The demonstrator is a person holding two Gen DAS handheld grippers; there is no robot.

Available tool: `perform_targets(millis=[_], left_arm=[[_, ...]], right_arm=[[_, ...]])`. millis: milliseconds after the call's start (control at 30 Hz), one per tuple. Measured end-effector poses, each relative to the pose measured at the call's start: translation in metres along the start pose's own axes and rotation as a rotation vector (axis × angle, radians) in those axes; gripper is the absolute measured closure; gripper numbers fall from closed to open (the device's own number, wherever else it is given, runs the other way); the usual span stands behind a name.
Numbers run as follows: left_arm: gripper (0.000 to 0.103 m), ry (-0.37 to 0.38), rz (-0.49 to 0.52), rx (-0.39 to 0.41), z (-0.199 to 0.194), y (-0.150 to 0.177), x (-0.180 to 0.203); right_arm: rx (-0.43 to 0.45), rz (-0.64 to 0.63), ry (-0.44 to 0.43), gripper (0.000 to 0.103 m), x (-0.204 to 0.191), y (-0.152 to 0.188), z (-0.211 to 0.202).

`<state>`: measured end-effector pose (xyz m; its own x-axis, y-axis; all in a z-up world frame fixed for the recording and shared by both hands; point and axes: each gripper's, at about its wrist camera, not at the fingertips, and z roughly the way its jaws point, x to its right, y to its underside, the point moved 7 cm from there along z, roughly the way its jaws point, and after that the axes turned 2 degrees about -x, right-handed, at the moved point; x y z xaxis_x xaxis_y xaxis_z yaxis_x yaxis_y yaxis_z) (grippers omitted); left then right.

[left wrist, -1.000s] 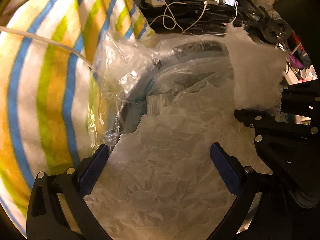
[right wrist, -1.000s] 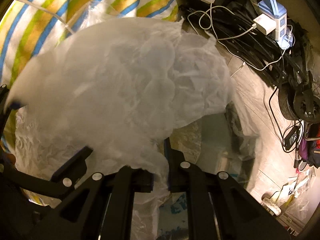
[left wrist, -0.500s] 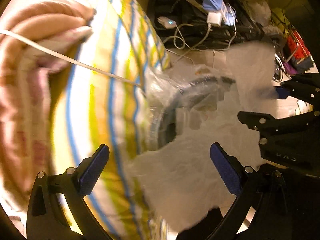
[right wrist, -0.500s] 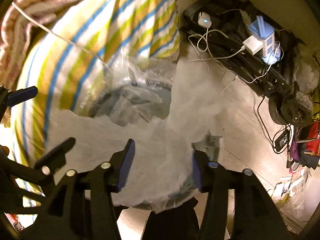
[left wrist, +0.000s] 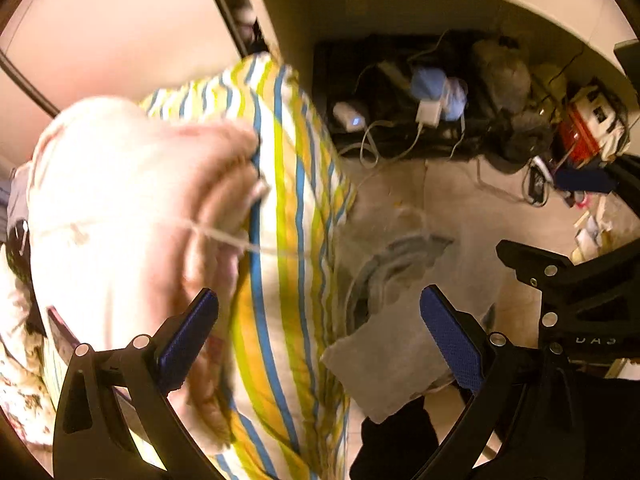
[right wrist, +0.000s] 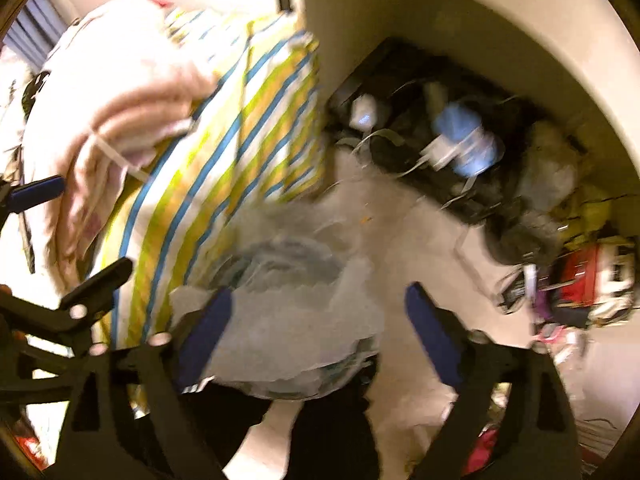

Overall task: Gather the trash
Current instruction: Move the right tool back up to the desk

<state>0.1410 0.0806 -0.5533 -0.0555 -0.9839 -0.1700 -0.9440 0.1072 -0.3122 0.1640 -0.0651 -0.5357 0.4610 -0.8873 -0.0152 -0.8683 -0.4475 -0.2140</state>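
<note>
Left wrist view: the left gripper (left wrist: 320,340) is standing wide and empty above a white plastic sheet (left wrist: 400,364) lying over the lined trash bin (left wrist: 372,280), beside a striped quilt (left wrist: 288,240).

Right wrist view: the right gripper (right wrist: 318,320) is opening — nothing is lying between its pads. The sheet (right wrist: 288,336) is draping over the bin's rim (right wrist: 280,252); being light and unpressed, it is likely to slide off onto the floor (right wrist: 420,248).

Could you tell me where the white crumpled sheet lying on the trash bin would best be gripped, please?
Probably by the loose corner of the white crumpled sheet that hangs over the trash bin rim, coming from above. That edge juts free, so pads can close across the thin layer. The right tool, jaws opening, hangs nearest, with nothing held.
</note>
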Motion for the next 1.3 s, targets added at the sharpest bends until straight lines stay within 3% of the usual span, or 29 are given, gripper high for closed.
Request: perform_targets(millis=[333, 667, 1300], left_arm=[[0.005, 0.05, -0.013, 0.163, -0.098, -0.081, -0.008], [0.005, 0.072, 0.045, 0.354, -0.192, -0.162, -0.005], [0.005, 0.158, 0.139, 0.619, -0.311, -0.264, 0.026]], right_arm=[[0.195, 0.112, 0.074, 0.007, 0.045, -0.053, -0.107], [0.369, 0.2, 0.172, 0.007, 0.078, -0.098, -0.214], [0.593, 0.422, 0.39, 0.007, 0.146, -0.121, -0.353]])
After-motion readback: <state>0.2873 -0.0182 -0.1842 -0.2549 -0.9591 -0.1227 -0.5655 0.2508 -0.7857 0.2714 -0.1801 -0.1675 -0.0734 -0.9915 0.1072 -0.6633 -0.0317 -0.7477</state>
